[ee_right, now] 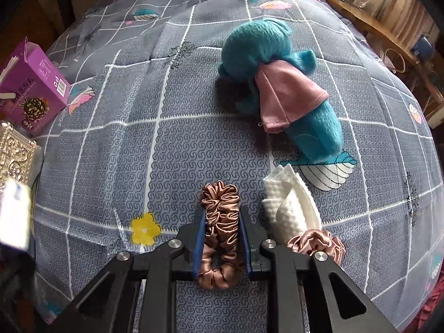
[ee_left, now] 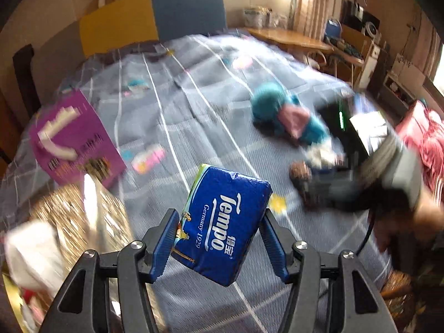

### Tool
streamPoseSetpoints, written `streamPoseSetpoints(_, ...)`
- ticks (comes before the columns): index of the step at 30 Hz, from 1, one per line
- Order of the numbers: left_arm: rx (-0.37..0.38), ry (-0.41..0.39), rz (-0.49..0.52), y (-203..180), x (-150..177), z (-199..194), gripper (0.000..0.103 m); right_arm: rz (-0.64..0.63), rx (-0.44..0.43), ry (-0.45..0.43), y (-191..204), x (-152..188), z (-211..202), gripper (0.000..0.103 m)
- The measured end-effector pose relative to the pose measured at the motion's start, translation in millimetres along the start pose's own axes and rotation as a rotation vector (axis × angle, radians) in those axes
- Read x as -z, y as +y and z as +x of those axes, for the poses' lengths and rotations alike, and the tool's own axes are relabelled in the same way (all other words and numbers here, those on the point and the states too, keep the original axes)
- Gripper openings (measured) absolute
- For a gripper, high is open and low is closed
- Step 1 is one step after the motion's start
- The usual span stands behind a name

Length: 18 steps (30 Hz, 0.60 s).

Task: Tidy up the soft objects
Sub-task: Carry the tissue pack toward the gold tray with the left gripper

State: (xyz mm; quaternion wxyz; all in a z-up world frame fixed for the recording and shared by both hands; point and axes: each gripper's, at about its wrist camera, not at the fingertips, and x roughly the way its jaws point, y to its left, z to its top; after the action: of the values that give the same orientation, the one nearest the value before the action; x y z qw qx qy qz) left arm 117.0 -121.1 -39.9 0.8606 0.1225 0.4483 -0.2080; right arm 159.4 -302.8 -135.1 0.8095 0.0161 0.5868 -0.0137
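My left gripper [ee_left: 219, 216] is shut on a blue Tempo tissue pack [ee_left: 222, 222] and holds it above the bed, tilted. My right gripper [ee_right: 222, 211] is shut on a brown satin scrunchie [ee_right: 222, 233] low over the bedspread. A pink scrunchie [ee_right: 319, 244] and a folded white waffle cloth [ee_right: 288, 211] lie just right of it. A teal plush toy [ee_right: 277, 83] with a pink cloth [ee_right: 288, 94] over it lies further back; it also shows blurred in the left wrist view [ee_left: 283, 113]. The right gripper shows blurred in the left wrist view [ee_left: 319, 172].
The grey checked bedspread [ee_right: 166, 152] covers the bed. A purple box [ee_right: 30, 88] and a gold embossed box [ee_right: 14, 155] lie at the left edge. A white blurred object [ee_right: 14, 216] is at the left. A wooden desk [ee_left: 288, 38] stands behind the bed.
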Motion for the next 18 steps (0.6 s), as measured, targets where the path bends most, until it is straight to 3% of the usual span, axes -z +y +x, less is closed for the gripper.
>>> streamPoseSetpoints(5,-0.023,-0.062,-0.095,44.4,-62.4,-27.3,0.060,0.001,-0.006,0.002,2.1,-1.1,2.9,0.026)
streamPoseSetpoints(10,-0.139,-0.127,-0.248,131.1,-109.0,-52.4,0.060,-0.018,0.006,-0.007,5.1,0.7,2.3,0.026)
streamPoseSetpoints(13,-0.212,-0.154,-0.336,180.8,-100.0,-64.3,0.060,-0.059,0.032,-0.022,13.8,3.0,4.2,0.025)
streamPoseSetpoints(18,-0.306,-0.142,-0.435,246.0,-29.2,-84.9,0.060,-0.106,0.059,-0.039,24.9,7.0,4.3,0.025)
